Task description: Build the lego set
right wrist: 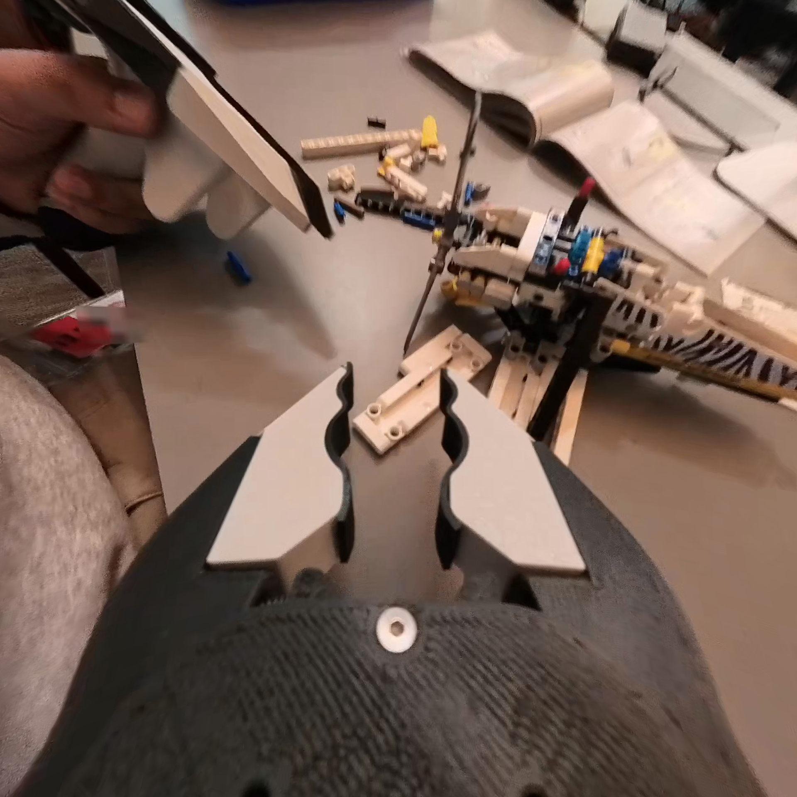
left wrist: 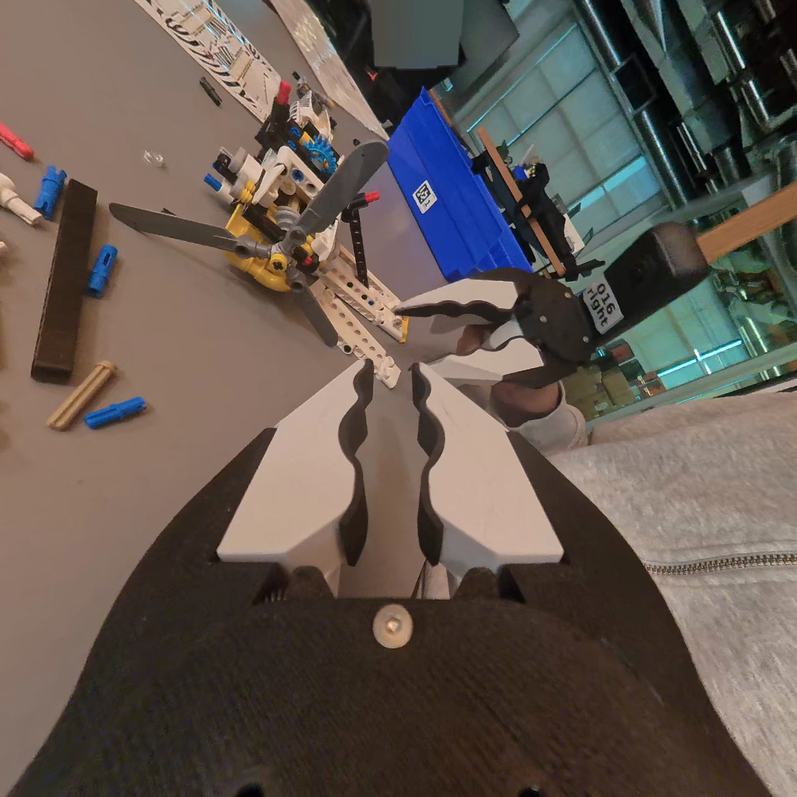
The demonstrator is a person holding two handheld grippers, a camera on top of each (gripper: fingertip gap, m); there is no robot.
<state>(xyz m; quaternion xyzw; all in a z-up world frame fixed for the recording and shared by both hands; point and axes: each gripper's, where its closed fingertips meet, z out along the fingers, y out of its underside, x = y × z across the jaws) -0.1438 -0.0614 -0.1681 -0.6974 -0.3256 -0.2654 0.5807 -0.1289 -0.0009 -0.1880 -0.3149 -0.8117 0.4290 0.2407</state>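
Observation:
The partly built Lego plane (left wrist: pixel 280 207) lies on the grey table (left wrist: pixel 194 431), with a grey propeller (left wrist: pixel 297 224) and white beams (left wrist: pixel 366 315) pointing towards me. My left gripper (left wrist: pixel 390 370) is open and empty, its tips just short of the end of a white beam. My right gripper (right wrist: pixel 396 374) is open and empty, low over a flat white plate piece (right wrist: pixel 414 388) that lies on the table beside the plane (right wrist: pixel 539 267). It also shows in the left wrist view (left wrist: pixel 427 332), close on the right. The left gripper shows in the right wrist view (right wrist: pixel 302 207), upper left.
Loose parts lie left of the plane: blue pins (left wrist: pixel 114 412), a tan axle (left wrist: pixel 82 394), a black beam (left wrist: pixel 64 280), a red piece (left wrist: pixel 15 140). More small parts (right wrist: pixel 388 172) lie beyond the plate. A blue bin (left wrist: pixel 453 207), a sticker sheet (left wrist: pixel 224 51) and an open booklet (right wrist: pixel 560 108) stand farther back. The left gripper's tips are roughly 7 cm from the right gripper's. Between my right fingertips and the plane (right wrist: pixel 539 267) there is roughly 7 cm.

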